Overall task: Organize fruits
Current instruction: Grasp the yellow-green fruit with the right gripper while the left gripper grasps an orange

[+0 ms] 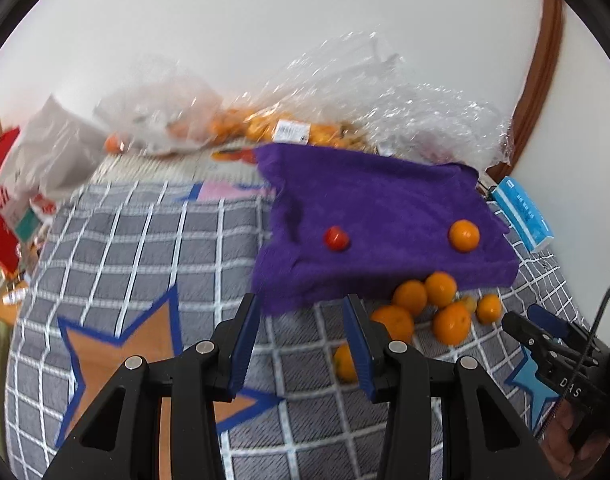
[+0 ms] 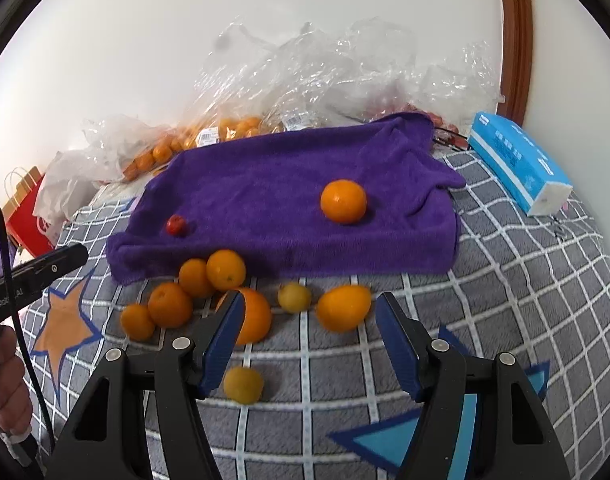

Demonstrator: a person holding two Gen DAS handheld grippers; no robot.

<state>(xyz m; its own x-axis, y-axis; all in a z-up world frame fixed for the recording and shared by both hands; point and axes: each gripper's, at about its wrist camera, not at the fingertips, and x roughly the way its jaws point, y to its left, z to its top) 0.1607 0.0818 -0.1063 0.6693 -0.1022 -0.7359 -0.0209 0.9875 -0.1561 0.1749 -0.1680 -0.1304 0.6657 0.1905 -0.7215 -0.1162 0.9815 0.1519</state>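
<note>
You have one round orange mandarin (image 2: 343,201) and one small red tomato-like fruit (image 2: 176,225) resting well apart on the folded purple towel (image 2: 265,184). Just below its near edge, a loose cluster of orange mandarins (image 2: 209,280) and two paler yellowish fruits (image 2: 294,297) lie on the grey checked bedcover (image 2: 525,300).

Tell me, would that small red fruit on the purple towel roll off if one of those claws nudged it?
Probably a little: the red fruit looks round and smooth. The purple towel looks soft and plush, likely slowing it. It sits near the towel's edge, so it might drop off.
</note>
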